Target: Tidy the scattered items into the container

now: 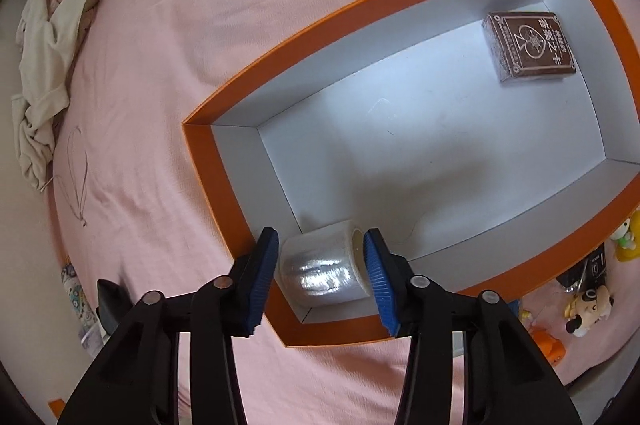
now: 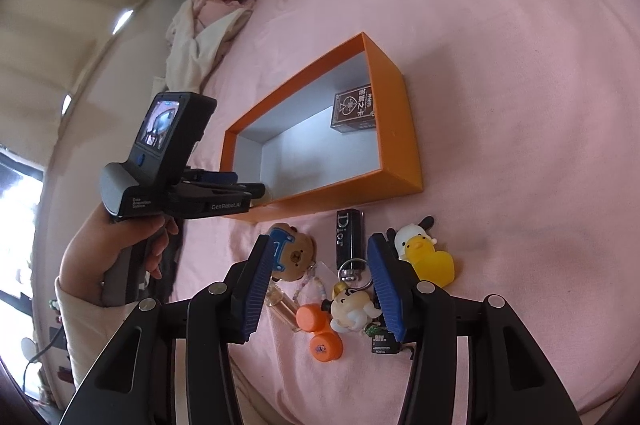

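an orange box with a white interior sits on a pink bedsheet, open side up. inside it, a brown card pack lies flat near one end wall. at the opposite end, in the corner of the box, a roll of clear tape lies on its side between the blue pads of the left gripper; both pads sit against the roll's two ends, so the left gripper appears clamped on the roll, which rests at or just above the box floor. in the right wrist view, the left gripper is held by a hand at the near end of the box, pointing down into it. the right gripper hovers above the loose items with its jaws parted and nothing between the pads. outside the box, just beside its long wall, lie a bear charm, a black dior tube, a yellow duck toy, a small cartoon figure, two orange caps and a small clear bottle. crumpled pink and cream bedding lies at the far edge of the bed.
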`<state>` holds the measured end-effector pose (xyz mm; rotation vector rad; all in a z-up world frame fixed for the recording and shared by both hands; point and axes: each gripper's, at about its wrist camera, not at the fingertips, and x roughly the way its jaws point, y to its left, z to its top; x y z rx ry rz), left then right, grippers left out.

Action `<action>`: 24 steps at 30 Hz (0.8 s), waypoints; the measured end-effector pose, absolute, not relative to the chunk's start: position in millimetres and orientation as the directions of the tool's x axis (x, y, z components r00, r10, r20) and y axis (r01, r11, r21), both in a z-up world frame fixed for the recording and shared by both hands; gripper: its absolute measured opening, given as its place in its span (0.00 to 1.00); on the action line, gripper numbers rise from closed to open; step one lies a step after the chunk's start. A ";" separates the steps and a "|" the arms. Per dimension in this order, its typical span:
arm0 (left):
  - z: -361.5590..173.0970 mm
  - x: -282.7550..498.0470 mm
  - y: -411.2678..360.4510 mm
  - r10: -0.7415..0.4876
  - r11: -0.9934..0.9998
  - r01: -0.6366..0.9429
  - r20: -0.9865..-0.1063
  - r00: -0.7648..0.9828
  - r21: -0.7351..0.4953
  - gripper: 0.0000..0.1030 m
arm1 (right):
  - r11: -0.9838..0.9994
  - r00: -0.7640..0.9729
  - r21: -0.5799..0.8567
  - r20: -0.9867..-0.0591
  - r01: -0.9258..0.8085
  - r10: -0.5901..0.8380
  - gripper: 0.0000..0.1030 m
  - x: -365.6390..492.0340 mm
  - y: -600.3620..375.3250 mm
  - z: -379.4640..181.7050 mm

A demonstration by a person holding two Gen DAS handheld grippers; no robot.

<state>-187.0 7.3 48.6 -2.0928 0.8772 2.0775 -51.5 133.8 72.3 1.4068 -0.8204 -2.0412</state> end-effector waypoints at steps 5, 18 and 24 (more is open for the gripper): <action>57.8 -183.4 6.4 -0.299 -0.847 -0.427 -0.948 -0.109 0.317 0.22 | -0.660 -0.330 0.748 -0.608 0.065 -0.722 0.48 -52.5 139.4 72.9; 91.9 -179.2 -44.6 0.253 -0.964 -0.147 -0.936 -0.244 -0.222 0.24 | -0.666 -0.331 0.742 -0.612 0.073 -0.718 0.49 -51.8 136.7 73.8; 72.4 -197.8 -73.6 0.463 -0.871 0.014 -0.829 -0.313 -0.491 0.31 | -0.685 -0.318 0.725 -0.635 0.068 -0.704 0.49 -51.2 131.5 68.6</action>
